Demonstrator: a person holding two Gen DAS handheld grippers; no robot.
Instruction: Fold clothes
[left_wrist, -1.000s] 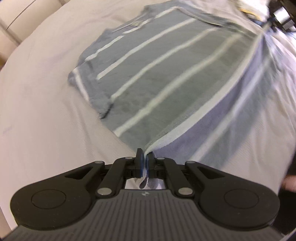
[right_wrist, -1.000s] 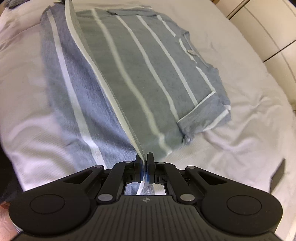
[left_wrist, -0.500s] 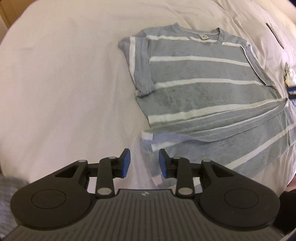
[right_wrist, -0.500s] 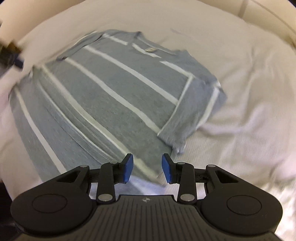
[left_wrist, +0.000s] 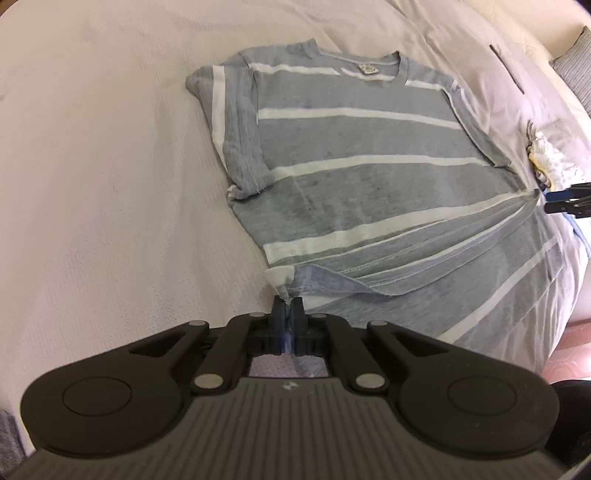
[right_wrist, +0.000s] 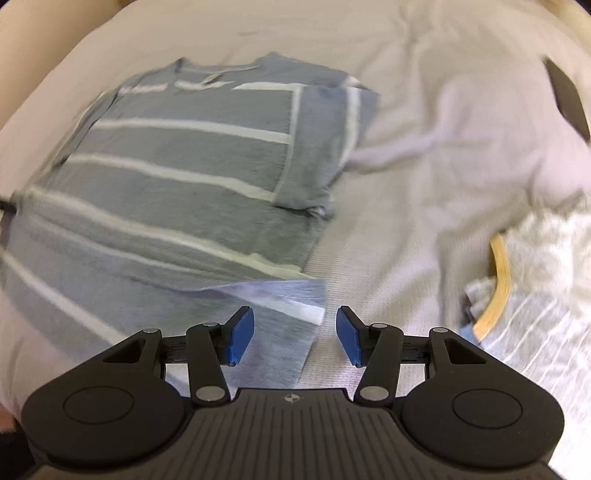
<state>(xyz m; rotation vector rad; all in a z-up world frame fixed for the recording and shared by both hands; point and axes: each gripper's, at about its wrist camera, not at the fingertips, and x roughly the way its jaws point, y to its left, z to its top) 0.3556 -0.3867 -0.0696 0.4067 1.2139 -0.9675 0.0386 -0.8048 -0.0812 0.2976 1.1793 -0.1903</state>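
A grey T-shirt with white stripes lies on the white bed, collar at the far side, its lower part folded up over the body. My left gripper is shut on the shirt's near-left hem corner, which runs down into the closed jaws. My right gripper has its jaws opening; the shirt's near-right corner lies on the bed under and between the blue pads, which do not touch it. In the left wrist view the right gripper shows at the shirt's right edge.
The white bedsheet spreads wide on the left. A dark flat object lies on the bed at the far right. A pile of pale clothes with a yellow band sits to the right of the shirt. A grey pillow is at the far corner.
A second ago both grippers were shut on the lifted hem. Both then opened and the hem dropped onto the shirt. Now the left has shut on the hem corner again and the right stands wider.
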